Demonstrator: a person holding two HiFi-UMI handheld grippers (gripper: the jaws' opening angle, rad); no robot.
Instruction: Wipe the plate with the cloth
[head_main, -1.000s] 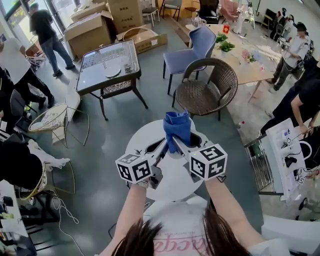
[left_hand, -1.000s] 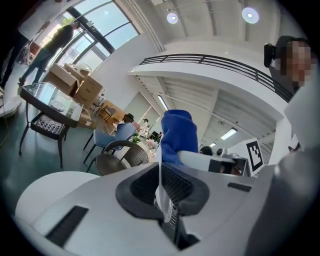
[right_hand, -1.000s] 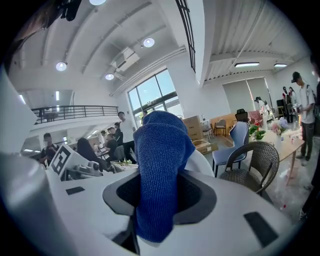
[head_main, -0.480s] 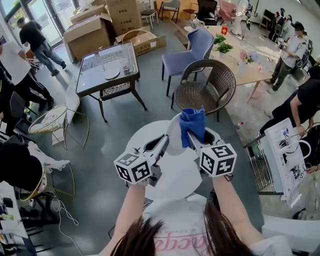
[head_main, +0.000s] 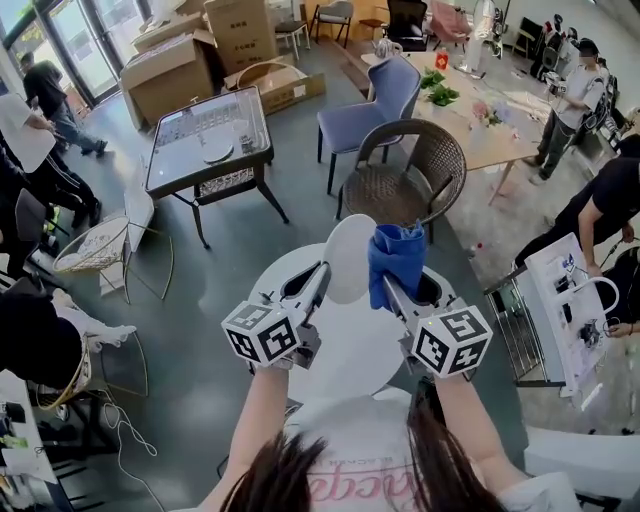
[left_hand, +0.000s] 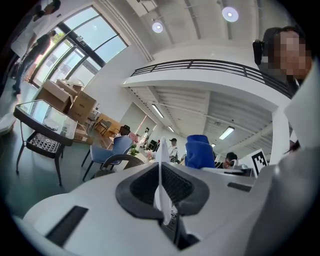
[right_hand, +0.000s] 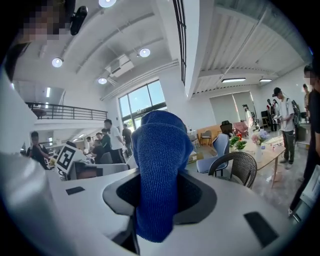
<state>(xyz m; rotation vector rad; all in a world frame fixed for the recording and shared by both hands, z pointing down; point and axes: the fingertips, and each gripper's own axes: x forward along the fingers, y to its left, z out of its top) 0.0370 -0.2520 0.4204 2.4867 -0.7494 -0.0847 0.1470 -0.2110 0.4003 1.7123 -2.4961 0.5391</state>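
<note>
First, the head view. The left gripper (head_main: 321, 273) has its jaws shut tight on the rim of a white plate (head_main: 351, 257). The plate stands up on its edge in the air, above a round white bench (head_main: 345, 362). The right gripper (head_main: 392, 291) has its jaws shut on a blue cloth (head_main: 397, 258). The cloth sticks up in a bunch, right beside the plate on its right side. I cannot tell if the two touch. Past the bench there is a brown woven chair (head_main: 414, 172), and a blue chair (head_main: 386, 94) is behind that. A dark glass table (head_main: 204, 133) stands off to the left, with big brown boxes (head_main: 172, 66) further back.

Next, the left gripper view. The plate (left_hand: 161, 167) looks like a thin white line here, because it is seen from the side. The two jaws press on it, one on each side. The blue cloth (left_hand: 199, 152) shows just to the right of it.

Last, the right gripper view. The cloth (right_hand: 157, 175) fills the middle and hangs down a little. The jaws squeeze it from both sides. The woven chair (right_hand: 236, 168) is off to the right.
</note>
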